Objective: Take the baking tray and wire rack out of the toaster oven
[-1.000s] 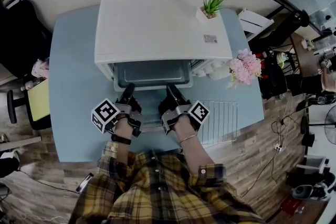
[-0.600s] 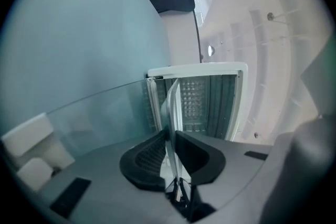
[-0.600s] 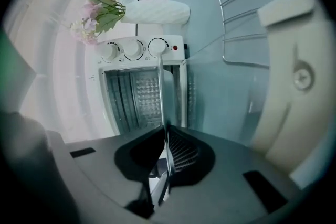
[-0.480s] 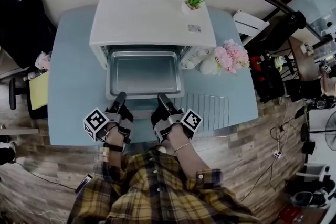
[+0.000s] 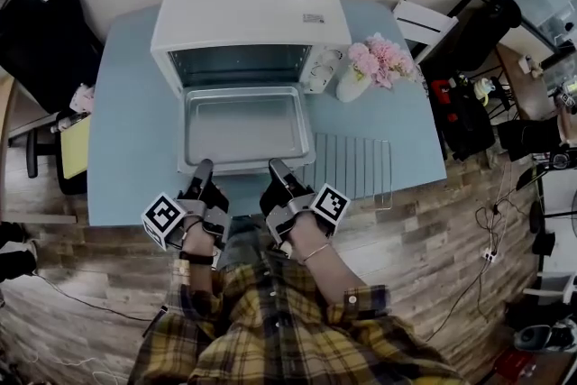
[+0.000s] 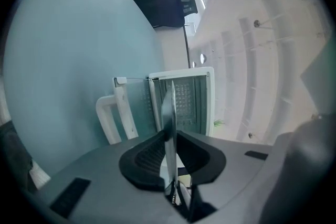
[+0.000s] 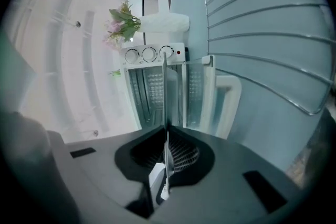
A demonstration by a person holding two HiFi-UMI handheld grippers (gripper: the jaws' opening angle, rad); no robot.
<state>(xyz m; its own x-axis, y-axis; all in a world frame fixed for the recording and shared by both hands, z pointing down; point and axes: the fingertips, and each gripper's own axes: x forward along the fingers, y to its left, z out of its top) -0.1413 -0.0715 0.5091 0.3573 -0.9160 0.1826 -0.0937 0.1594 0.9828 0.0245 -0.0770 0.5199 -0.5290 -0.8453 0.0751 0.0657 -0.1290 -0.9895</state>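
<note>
Left gripper (image 5: 204, 169) and right gripper (image 5: 276, 167) each clamp the near rim of the baking tray (image 5: 242, 129), one toward each corner, which keeps the tray level and stops it from swinging. The left jaws have just opened slightly, with the rim between the pads. The tray's far edge lies at the mouth of the toaster oven (image 5: 248, 9), so it is probably almost clear. The wire rack (image 5: 356, 167) lies flat on the table (image 5: 126, 131), beside the tray and already out.

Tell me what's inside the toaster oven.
Inside the toaster oven, the visible cavity looks empty; the baking tray is out front, the wire rack on the table. Its roof hides the upper back.
</note>
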